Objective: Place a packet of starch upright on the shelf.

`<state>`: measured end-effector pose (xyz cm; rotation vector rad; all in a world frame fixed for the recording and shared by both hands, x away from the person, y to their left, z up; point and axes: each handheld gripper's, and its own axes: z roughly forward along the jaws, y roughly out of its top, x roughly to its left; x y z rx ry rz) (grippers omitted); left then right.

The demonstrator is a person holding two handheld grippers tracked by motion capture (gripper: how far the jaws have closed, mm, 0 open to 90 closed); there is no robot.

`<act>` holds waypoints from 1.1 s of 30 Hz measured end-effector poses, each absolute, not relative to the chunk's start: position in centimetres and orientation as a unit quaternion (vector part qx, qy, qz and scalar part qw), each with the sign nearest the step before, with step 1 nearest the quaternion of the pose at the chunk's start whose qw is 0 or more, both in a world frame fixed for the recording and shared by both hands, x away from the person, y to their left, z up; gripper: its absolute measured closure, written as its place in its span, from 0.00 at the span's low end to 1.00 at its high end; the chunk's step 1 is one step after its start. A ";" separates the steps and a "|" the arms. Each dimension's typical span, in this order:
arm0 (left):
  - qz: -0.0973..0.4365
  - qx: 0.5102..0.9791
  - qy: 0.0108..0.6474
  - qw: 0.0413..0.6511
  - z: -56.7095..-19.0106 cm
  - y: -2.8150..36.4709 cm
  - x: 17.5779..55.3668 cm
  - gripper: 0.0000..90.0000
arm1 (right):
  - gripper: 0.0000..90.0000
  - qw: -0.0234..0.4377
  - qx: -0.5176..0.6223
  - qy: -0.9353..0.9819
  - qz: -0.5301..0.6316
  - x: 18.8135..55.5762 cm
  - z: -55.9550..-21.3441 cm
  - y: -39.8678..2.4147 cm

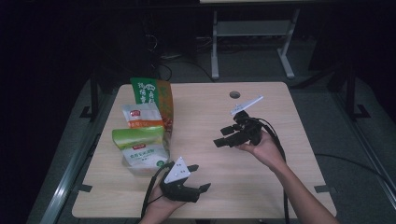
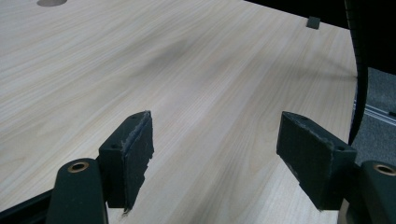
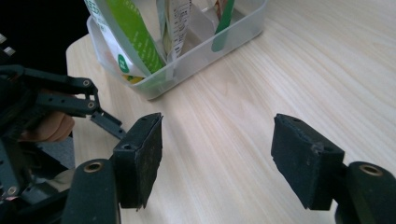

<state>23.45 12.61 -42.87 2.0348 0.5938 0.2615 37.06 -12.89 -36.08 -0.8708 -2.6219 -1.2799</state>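
1. The right gripper (image 1: 223, 136) hangs over the pale wooden table (image 1: 280, 186) with its jaws spread wide and nothing between them; it points toward the clear plastic bin (image 3: 219, 44) ahead of it, probably lining up a reach.
2. That bin stands well beyond the jaws, holding upright snack packets: a green-and-white pouch (image 1: 140, 148), a white-and-orange pouch (image 1: 141, 115) and a tall green-and-orange bag (image 1: 152, 95), packed side by side so they stay standing.
3. The left gripper (image 1: 198, 177) sits low, just beside the bin's near end, jaws likewise spread over bare wood, apparently waiting.
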 end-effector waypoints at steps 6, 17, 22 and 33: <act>0.108 0.836 0.245 0.478 -42.9 12.7 23.2 0.30 | 0.35 0.050 -0.293 -0.861 -0.413 36.8 -36.5 -13.8; 0.113 0.833 0.248 0.481 -42.9 12.8 23.2 0.30 | 0.34 0.041 -0.309 -0.854 -0.416 35.5 -36.9 -15.8; 0.115 0.832 0.248 0.482 -42.8 12.9 23.2 0.30 | 0.34 0.041 -0.323 -0.850 -0.415 35.1 -37.5 -17.2; 0.110 0.829 0.254 0.486 -42.8 13.0 23.2 0.30 | 0.32 0.032 -0.340 -0.845 -0.411 34.1 -38.5 -19.9</act>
